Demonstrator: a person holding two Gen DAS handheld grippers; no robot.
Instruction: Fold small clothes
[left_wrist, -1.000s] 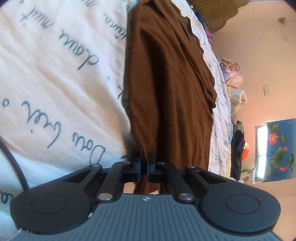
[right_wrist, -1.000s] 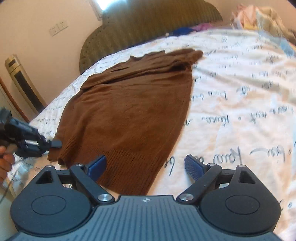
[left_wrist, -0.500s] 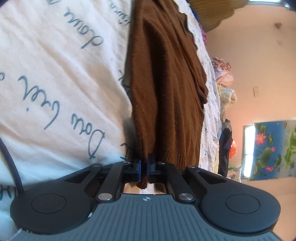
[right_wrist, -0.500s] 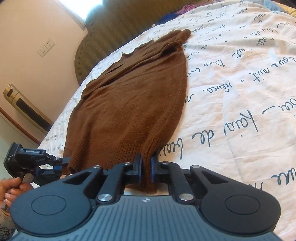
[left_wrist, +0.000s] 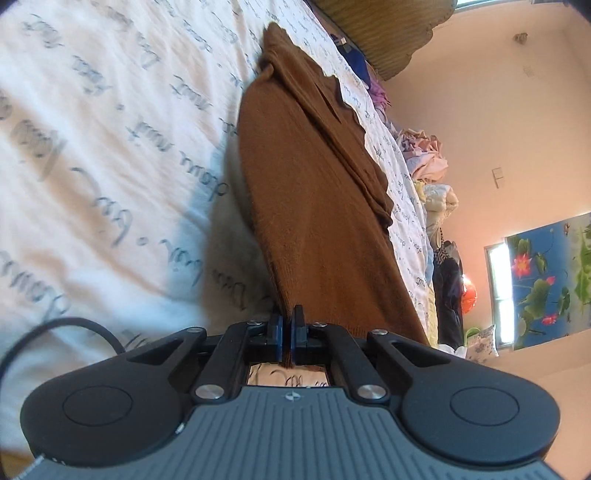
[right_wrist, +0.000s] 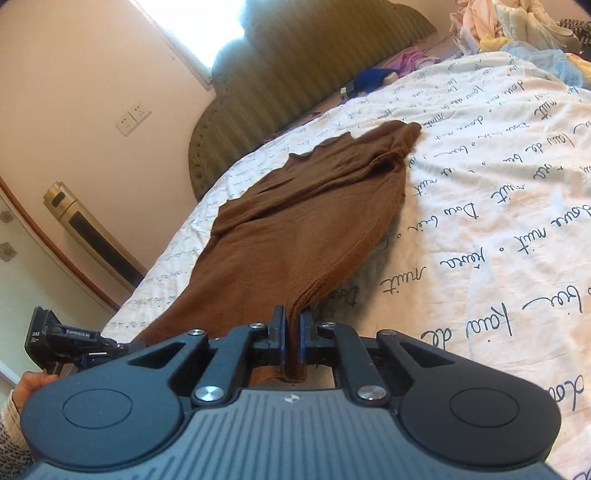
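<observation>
Brown sweater (right_wrist: 295, 229), soft fuzzy knit with a ribbed hem, lies lengthwise on the bed, its far end bunched into folds toward the headboard (right_wrist: 295, 74). Hem end is raised off the sheet, cloth pulled into taut ridges toward both grippers. Right gripper (right_wrist: 292, 332): blue-padded fingers pressed together, pinching one hem corner, a thick fold of knit squeezed between the pads. Left gripper (left_wrist: 286, 332): also pressed together, pinching the other hem corner; thinner layer of cloth in the pinch. In the right wrist view the left gripper (right_wrist: 85, 343) shows at the near-left bed edge, held by a hand (right_wrist: 31, 384) in a pale knit cuff. Bedsheet (right_wrist: 498, 221) is white, slightly quilted, printed with dark cursive script; the lifted hem casts a shadow on it. Headboard is olive, ribbed, with a scalloped top. Loose pile of pastel clothes (right_wrist: 517, 22) sits at the far-right corner of the bed; a blue item and a purple one lie near the headboard. Walls peach-pink, with a double wall socket (right_wrist: 133, 117) and a bright window (right_wrist: 207, 26). Gold-and-black tower unit (right_wrist: 92, 236) stands against the wall beside the bed. Left wrist view shows a blue lotus-print curtain (left_wrist: 546, 273) beside another window.
</observation>
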